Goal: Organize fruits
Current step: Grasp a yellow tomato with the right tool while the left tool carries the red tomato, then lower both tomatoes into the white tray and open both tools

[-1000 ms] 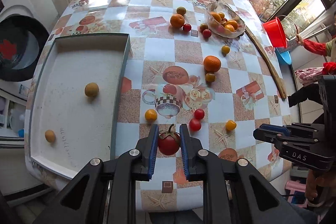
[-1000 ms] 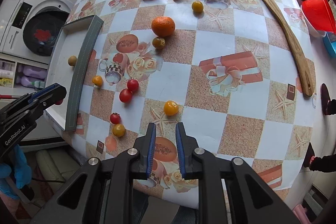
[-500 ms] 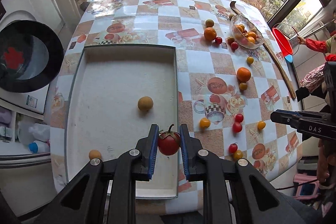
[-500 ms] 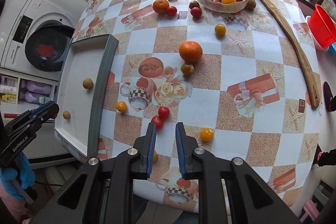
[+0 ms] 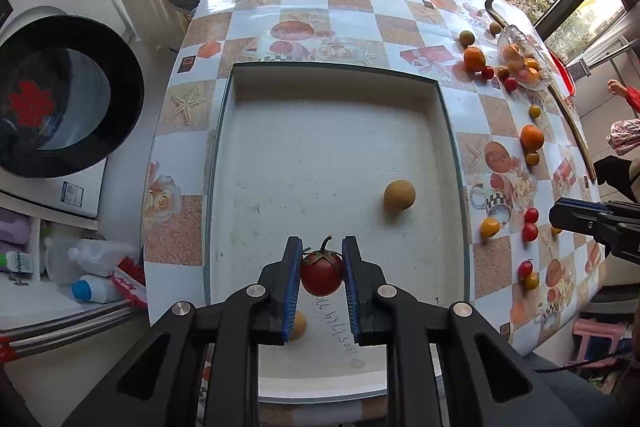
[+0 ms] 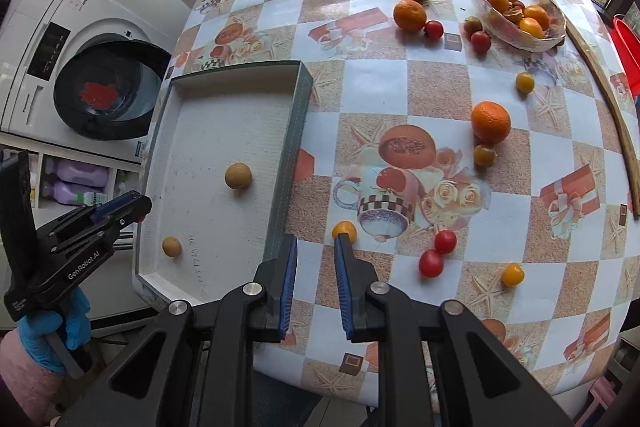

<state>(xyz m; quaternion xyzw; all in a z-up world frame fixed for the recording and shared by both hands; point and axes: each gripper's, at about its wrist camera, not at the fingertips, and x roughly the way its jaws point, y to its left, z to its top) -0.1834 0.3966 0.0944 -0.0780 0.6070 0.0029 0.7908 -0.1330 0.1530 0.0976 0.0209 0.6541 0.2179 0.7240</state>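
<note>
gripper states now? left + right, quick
Left gripper: jaws shut on the red tomato, held over the white tray.
Right gripper: jaws open, holding nothing, above the table.

Red tomato (image 5: 321, 273); white tray (image 5: 320, 147), green rim; tan-white checkered tablecloth (image 6: 400, 75); orange mandarin (image 6: 490, 121).
</note>
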